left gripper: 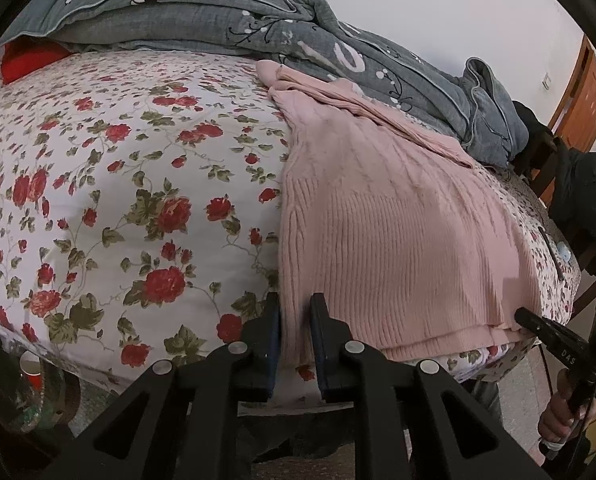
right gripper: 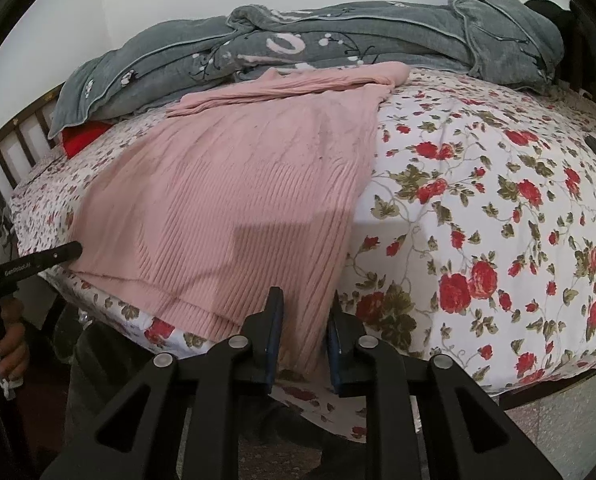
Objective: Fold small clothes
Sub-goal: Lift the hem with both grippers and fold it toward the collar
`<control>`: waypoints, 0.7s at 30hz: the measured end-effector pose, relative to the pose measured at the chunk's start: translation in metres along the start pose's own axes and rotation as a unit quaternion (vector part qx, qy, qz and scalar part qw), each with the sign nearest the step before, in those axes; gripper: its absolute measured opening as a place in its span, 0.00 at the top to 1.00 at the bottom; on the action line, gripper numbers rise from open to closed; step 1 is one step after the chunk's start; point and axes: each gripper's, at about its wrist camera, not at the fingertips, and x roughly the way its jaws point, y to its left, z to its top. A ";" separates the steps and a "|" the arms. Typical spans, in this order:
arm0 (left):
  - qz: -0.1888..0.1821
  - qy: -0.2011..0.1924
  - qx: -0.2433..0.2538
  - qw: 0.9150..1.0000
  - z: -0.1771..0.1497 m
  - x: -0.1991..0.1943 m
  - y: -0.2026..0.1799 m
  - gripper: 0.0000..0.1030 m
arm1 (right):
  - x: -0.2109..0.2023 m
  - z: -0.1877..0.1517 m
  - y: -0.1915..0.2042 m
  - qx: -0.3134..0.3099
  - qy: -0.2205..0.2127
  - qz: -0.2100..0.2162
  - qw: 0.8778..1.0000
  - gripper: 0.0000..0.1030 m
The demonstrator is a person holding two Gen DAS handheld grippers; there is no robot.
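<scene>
Left wrist view: the left gripper point(left gripper: 295, 312) is clamping its black jaws on the near left hem corner of the pink ribbed knit sweater point(left gripper: 382, 216), which is lying flat on the rose-printed cotton bedsheet point(left gripper: 110, 200). A rumpled grey quilted blanket point(left gripper: 258, 20) is lying behind.

Right wrist view: the right gripper point(right gripper: 304, 306) is pinching the sweater's point(right gripper: 234, 192) near right hem corner, the fabric bunching between its closed jaws at the bed's edge.

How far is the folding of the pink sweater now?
Done: the pink sweater lies spread flat on the floral bed sheet. In hand: the left tool and right tool each pinch a corner of its near hem. Left: no fold shows yet.
</scene>
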 end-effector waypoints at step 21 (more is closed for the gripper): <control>-0.038 -0.054 -0.023 0.998 0.023 -0.049 0.001 0.93 | -0.053 0.025 -0.019 0.062 -0.061 0.064 0.994 0.95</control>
